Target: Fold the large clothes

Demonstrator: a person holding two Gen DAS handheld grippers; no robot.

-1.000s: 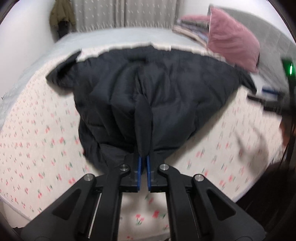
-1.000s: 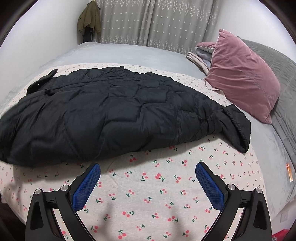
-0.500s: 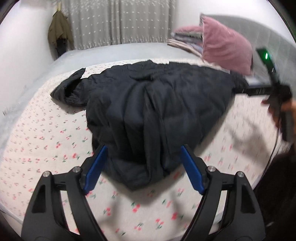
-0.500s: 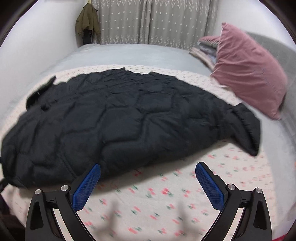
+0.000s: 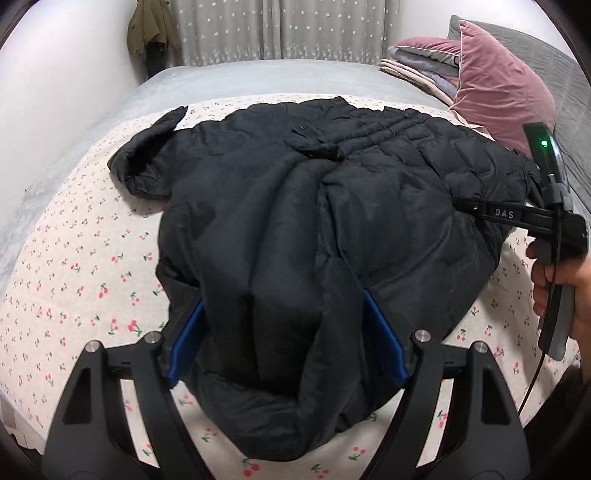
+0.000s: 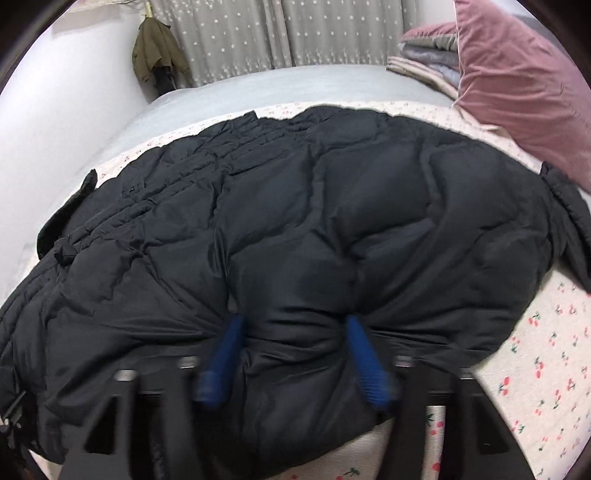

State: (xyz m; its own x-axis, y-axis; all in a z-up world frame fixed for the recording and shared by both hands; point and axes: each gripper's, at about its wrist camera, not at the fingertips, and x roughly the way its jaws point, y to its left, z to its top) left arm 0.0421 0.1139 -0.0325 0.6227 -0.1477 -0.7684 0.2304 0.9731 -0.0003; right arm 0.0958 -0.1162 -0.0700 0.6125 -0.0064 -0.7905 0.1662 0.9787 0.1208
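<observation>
On the cherry-print sheet (image 5: 74, 266) a black quilted jacket (image 5: 332, 221) is spread, and all else is placed from it. At its near hem, the left gripper (image 5: 286, 341) is seen with its 2 blue pads (image 5: 186, 341) set wide apart, a thick fold of the hem bulging between them; no squeeze on the cloth is shown. At the jacket's right edge the right gripper (image 6: 295, 360) is pushed into the padding, a puffed ridge of cloth being caught between its blue fingers (image 6: 364, 363), which are narrowed but blurred; whether the cloth is truly clamped cannot be told. In the left wrist view that same tool is seen held by the right hand (image 5: 565, 295) at the jacket's right side, its black finger laid on the fabric. One sleeve (image 5: 147, 155) is stretched out to the jacket's far left. Beyond the jacket's far right a pink pillow (image 5: 506, 74) is propped, with folded bedding (image 5: 417, 62) beside it. Behind the jacket, grey curtains (image 5: 277, 29) and a hanging olive coat (image 5: 151, 29) are visible.
</observation>
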